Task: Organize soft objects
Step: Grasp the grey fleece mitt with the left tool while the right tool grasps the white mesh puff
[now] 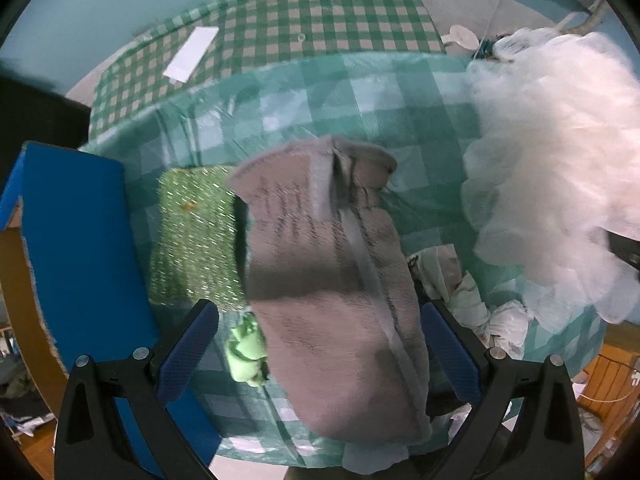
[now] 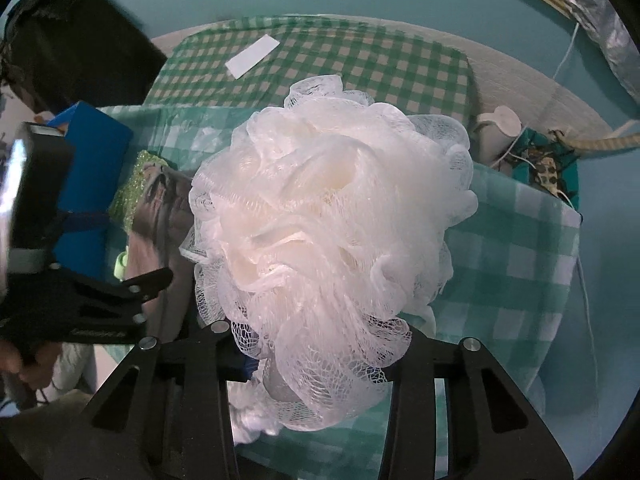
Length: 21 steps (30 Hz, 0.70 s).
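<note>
A white mesh bath pouf fills the right wrist view, bunched between the fingers of my right gripper, which is shut on it above the pale checked cloth. The pouf hides the pads. In the left wrist view the same pouf hangs at the right. My left gripper points down, open, over a grey-brown folded cloth. The cloth lies between the blue pads, with a gap on its left side. A glittery green sponge and a small light green soft piece lie beside the cloth.
A blue box stands at the left edge of the pale checked cloth. Crumpled white material lies at the right. A white paper slip rests on the darker checked cloth behind. Cords and a white object sit at the far right.
</note>
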Tool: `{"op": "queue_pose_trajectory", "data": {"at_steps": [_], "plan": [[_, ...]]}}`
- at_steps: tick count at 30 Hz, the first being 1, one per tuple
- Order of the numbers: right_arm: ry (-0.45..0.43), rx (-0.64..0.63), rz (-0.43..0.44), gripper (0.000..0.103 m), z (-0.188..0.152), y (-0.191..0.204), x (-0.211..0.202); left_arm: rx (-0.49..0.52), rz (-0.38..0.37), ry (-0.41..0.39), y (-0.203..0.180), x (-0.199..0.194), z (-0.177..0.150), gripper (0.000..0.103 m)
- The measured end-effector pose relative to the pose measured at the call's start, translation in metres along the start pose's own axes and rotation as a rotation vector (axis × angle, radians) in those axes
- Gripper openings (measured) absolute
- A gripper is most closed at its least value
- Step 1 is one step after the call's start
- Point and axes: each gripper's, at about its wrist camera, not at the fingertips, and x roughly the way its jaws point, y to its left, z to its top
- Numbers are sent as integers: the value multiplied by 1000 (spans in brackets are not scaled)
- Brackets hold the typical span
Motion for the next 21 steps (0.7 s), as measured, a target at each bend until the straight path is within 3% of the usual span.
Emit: {"op": "queue_pose_trajectory", "data": {"at_steps": [7, 9, 14, 18, 21], "plan": [[-16, 12, -5, 38, -10, -5, -8, -23, 15, 33, -7, 15, 4, 102], [-14, 19, 2, 38, -13, -6, -8, -28, 8, 45, -7, 19, 4, 90], [-15, 27, 17, 38, -18, -5, -10, -29, 10, 23, -8, 16, 0, 82], [-18, 30, 25, 38, -21, -6, -10, -28, -9, 16, -11, 10, -4, 65], [-19, 29, 26, 38, -23, -5, -10, -24, -15, 12, -10, 6, -6, 47]]}}
